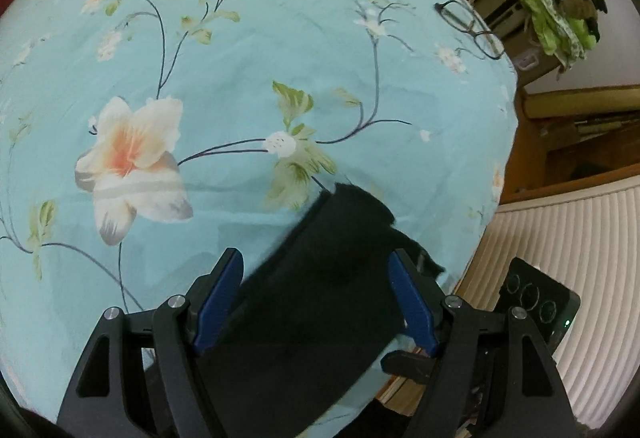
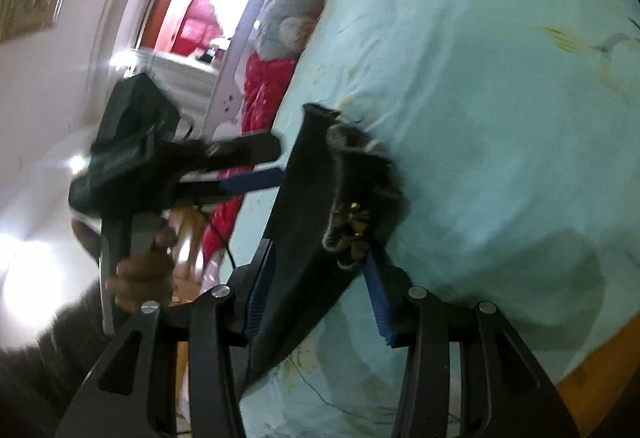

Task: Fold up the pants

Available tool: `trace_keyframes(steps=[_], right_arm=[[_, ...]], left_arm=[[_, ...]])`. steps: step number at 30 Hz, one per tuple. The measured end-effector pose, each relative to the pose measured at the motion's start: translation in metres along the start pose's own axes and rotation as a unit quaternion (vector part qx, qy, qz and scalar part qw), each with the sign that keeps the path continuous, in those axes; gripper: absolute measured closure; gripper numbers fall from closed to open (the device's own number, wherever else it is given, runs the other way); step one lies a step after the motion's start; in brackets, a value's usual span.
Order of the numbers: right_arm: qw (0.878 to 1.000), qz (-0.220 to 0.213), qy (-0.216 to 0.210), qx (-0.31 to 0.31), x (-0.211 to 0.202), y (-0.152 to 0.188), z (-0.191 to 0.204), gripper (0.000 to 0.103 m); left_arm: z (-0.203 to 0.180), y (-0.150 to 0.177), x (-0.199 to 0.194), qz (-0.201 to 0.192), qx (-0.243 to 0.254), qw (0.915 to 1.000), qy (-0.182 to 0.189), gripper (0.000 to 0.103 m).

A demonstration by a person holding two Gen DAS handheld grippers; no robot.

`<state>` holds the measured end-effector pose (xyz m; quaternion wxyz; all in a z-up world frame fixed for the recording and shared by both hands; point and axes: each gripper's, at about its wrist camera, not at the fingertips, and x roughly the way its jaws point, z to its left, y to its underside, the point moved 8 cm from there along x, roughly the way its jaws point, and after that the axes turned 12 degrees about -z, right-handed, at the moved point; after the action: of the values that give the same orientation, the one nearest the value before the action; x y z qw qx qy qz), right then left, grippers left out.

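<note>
The black pants point(image 1: 320, 290) hang as a thick dark band between the blue pads of my left gripper point(image 1: 316, 262), above the light blue flowered bedsheet point(image 1: 248, 58). The jaws stand wide apart, with the cloth filling the gap between them. In the right wrist view the same pants point(image 2: 312, 222) show their waistband and a furry lining with a metal clasp, lying between the blue pads of my right gripper point(image 2: 320, 270), jaws also apart around the cloth. The left gripper point(image 2: 248, 166) and the hand holding it appear at left there.
Black-rimmed glasses point(image 1: 470, 28) lie near the bed's far right edge. A phone point(image 1: 540, 298) and a white ribbed panel point(image 1: 560, 278) are off the bed at right. Piled clothes point(image 1: 556, 10) sit beyond. Grey and red bedding point(image 2: 276, 50) lies along the bed's side.
</note>
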<state>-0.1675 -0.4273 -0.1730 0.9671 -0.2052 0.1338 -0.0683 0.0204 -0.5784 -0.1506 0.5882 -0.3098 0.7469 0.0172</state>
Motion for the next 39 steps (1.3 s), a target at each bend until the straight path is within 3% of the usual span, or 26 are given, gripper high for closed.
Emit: trace_keyframes(steps=[5,8,9,11,12,17,23,28,31,34,36,38,39], right_arm=[[0.999,-0.009,-0.018,0.044,0.002,-0.004,-0.011,0.060],[0.998,-0.016,-0.014,0.052,0.004,-0.003,-0.014,0.064],[0.998,-0.022,-0.013,0.062,0.004,-0.003,-0.017,0.067],[0.997,-0.027,-0.003,0.077,0.007,-0.005,-0.022,0.082],[0.996,-0.024,0.000,0.082,0.011,-0.007,-0.023,0.085],[0.998,-0.014,-0.012,0.065,0.015,-0.017,-0.001,0.087],[0.999,-0.001,-0.033,-0.015,0.008,-0.013,0.056,0.087],[0.994,0.036,-0.057,-0.089,0.013,0.024,0.113,0.087],[0.988,0.080,-0.070,-0.115,0.032,0.062,0.142,0.087],[0.979,0.138,-0.077,-0.131,0.056,0.110,0.164,0.087],[0.971,0.175,-0.069,-0.149,0.074,0.144,0.172,0.084],[0.961,0.215,-0.023,-0.170,0.096,0.176,0.165,0.072],[0.953,0.242,0.007,-0.180,0.108,0.196,0.158,0.070]], left_arm=[[-0.002,0.004,0.024,0.030,-0.021,0.9988,0.033,0.024],[-0.004,0.004,0.035,0.023,-0.025,0.9987,0.039,0.030],[-0.006,0.002,0.036,0.017,-0.031,0.9983,0.046,0.053],[-0.008,0.001,0.037,0.013,-0.049,0.9970,0.059,0.084],[-0.008,-0.001,0.035,0.005,-0.055,0.9965,0.063,0.092],[-0.002,-0.003,-0.005,-0.045,-0.072,0.9924,0.089,0.093],[0.022,0.010,-0.071,-0.093,-0.108,0.9834,0.112,0.093],[0.064,0.051,-0.125,-0.126,-0.144,0.9761,0.103,0.092],[0.102,0.092,-0.152,-0.141,-0.177,0.9699,0.090,0.092],[0.144,0.138,-0.165,-0.152,-0.228,0.9588,0.076,0.090],[0.181,0.175,-0.164,-0.155,-0.281,0.9459,0.046,0.082],[0.211,0.207,-0.157,-0.143,-0.332,0.9324,0.015,0.081],[0.225,0.223,-0.156,-0.140,-0.357,0.9237,0.007,0.081]])
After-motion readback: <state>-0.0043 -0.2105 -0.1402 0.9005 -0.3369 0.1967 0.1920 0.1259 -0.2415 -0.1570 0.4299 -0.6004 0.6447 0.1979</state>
